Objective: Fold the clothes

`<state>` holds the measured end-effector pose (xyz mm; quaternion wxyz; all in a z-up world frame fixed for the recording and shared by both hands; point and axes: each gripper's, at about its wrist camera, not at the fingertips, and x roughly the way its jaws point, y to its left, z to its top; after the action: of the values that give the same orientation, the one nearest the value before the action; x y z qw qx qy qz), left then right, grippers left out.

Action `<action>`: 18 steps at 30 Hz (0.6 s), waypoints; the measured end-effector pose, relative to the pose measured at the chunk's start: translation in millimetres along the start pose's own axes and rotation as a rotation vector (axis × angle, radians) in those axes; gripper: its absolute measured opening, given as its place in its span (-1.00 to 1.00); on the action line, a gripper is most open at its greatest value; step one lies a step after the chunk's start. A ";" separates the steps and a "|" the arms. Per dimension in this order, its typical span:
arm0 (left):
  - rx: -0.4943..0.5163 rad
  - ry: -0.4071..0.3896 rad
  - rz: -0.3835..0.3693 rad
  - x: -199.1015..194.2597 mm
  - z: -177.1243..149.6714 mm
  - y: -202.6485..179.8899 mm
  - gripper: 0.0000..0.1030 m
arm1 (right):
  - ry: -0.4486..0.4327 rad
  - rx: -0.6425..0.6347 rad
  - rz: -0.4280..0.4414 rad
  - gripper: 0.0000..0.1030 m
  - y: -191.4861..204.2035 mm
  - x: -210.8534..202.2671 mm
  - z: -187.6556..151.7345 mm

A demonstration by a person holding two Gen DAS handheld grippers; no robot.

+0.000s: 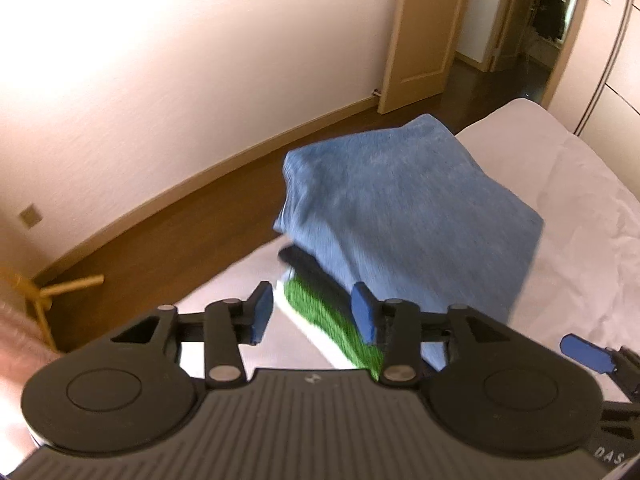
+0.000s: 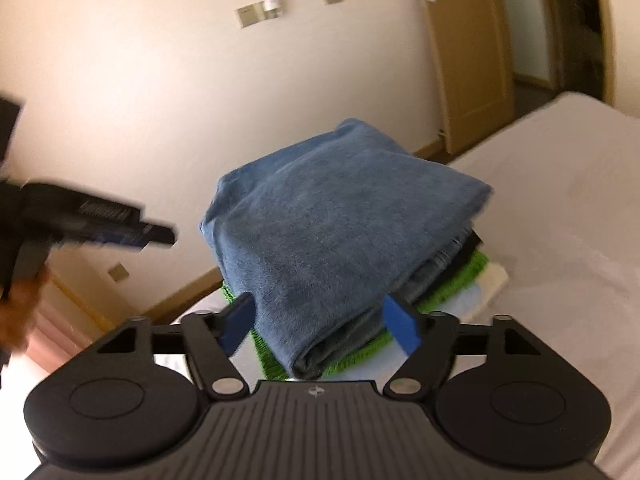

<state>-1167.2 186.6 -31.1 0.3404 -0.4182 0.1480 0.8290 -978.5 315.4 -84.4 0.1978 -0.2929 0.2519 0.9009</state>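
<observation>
A folded blue towel [image 1: 404,208] [image 2: 340,232] tops a stack of folded clothes on the white bed [image 1: 580,200] [image 2: 560,200]. Under it show a dark layer, a green knitted piece [image 1: 332,316] [image 2: 468,272] and white and pale blue pieces. My left gripper [image 1: 313,312] stands open just short of the stack's left corner, its pads touching nothing. My right gripper [image 2: 318,324] is open, with the towel's folded front end between its pads [image 2: 400,324] and no pad pressing on it. The left gripper [image 2: 160,236] is also a blurred shape left of the stack in the right wrist view.
The stack sits close to the bed's far edge, with dark wood floor [image 1: 168,232] and a pale wall [image 1: 180,80] beyond. An open wooden door [image 1: 424,36] stands at the back right. Wooden stand legs [image 1: 60,292] are at the left. White sheet stretches to the right.
</observation>
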 end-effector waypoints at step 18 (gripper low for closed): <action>-0.057 -0.091 0.050 -199.4 -139.0 -77.3 0.75 | -0.066 -0.059 0.026 0.95 -4.3 -216.2 -53.2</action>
<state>-948.2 81.0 46.0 0.3140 -0.3856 0.1191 0.8594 -791.4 243.4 12.5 0.1853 -0.2655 0.2224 0.9196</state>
